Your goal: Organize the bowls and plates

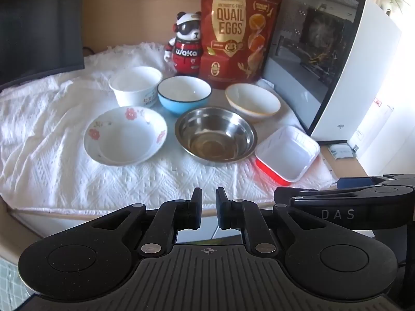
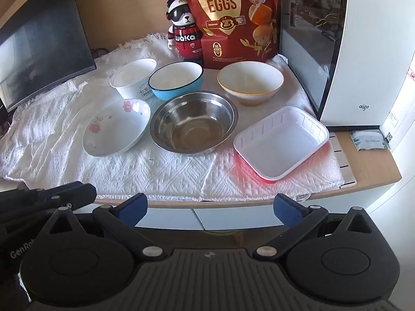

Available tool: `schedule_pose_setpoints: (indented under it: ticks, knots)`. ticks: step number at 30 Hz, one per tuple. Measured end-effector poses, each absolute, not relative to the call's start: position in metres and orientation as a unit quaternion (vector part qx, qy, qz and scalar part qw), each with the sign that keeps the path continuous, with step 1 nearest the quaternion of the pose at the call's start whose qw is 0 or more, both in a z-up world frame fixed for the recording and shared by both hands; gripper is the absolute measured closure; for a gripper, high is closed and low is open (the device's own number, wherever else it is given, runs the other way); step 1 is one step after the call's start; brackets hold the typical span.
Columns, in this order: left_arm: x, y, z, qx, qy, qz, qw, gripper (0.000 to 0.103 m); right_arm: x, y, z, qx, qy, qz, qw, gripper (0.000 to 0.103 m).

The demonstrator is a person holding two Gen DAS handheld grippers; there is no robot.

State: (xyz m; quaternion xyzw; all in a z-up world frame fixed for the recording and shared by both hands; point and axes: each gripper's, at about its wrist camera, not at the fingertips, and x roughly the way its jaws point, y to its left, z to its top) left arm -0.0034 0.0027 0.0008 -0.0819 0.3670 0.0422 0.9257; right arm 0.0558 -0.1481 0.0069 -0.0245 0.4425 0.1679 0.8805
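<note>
On a white cloth (image 1: 46,140) stand several dishes. In the back row are a white paper bowl (image 1: 136,84), a blue bowl (image 1: 184,93) and a white bowl with a yellow rim (image 1: 253,101). In front of them sit a flowered white bowl (image 1: 124,136), a steel bowl (image 1: 215,134) and a red-and-white rectangular tray (image 1: 288,153). My left gripper (image 1: 208,207) hangs shut and empty before the table's front edge, short of the steel bowl. My right gripper (image 2: 210,210) stands open and empty, also short of the edge, facing the steel bowl (image 2: 193,121) and tray (image 2: 281,142).
A dark monitor (image 1: 39,31) stands at the left. At the back are a panda figure (image 1: 185,46) and a red quail-egg bag (image 1: 233,33). A white computer case (image 1: 337,59) walls the right side. A small packet (image 2: 368,140) lies on the bare wooden corner.
</note>
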Motion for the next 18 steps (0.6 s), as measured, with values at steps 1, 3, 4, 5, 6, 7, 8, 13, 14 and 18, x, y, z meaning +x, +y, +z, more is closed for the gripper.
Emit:
schedule_pose_setpoints:
  ticks: [1, 3, 4, 5, 6, 7, 8, 13, 14, 18]
  knots:
    - [0.0, -0.002, -0.006, -0.077, 0.382, 0.04, 0.92, 0.09, 0.056, -0.149, 0.006, -0.026, 0.443, 0.168, 0.88, 0.0]
    - [0.002, -0.008, -0.008, -0.073, 0.387, 0.042, 0.918, 0.09, 0.056, -0.151, 0.005, -0.028, 0.445, 0.166, 0.879, 0.0]
    - [0.004, -0.009, -0.009, -0.076, 0.388, 0.042, 0.918, 0.09, 0.056, -0.152, 0.004, -0.03, 0.447, 0.166, 0.879, 0.0]
    - [0.006, -0.006, -0.005, -0.08, 0.39, 0.039, 0.917, 0.09, 0.057, -0.153, 0.004, -0.031, 0.448, 0.165, 0.878, 0.0]
    - [0.007, -0.007, -0.005, -0.079, 0.39, 0.039, 0.917, 0.09, 0.057, -0.154, 0.003, -0.032, 0.448, 0.165, 0.878, 0.0]
    - [0.005, -0.003, -0.005, -0.08, 0.389, 0.038, 0.917, 0.09, 0.057, -0.155, 0.003, -0.033, 0.447, 0.165, 0.878, 0.0]
    - [0.005, -0.003, -0.004, -0.079, 0.39, 0.038, 0.917, 0.09, 0.057, -0.156, 0.003, -0.033, 0.447, 0.164, 0.879, 0.0]
    - [0.006, -0.001, -0.004, -0.081, 0.393, 0.037, 0.915, 0.09, 0.058, -0.156, 0.007, -0.029, 0.453, 0.159, 0.877, 0.0]
    - [0.006, 0.0, -0.005, -0.082, 0.393, 0.037, 0.915, 0.09, 0.058, -0.157, 0.006, -0.03, 0.453, 0.159, 0.877, 0.0]
    - [0.006, 0.001, -0.005, -0.082, 0.394, 0.037, 0.915, 0.09, 0.059, -0.155, 0.002, -0.034, 0.453, 0.163, 0.876, 0.0]
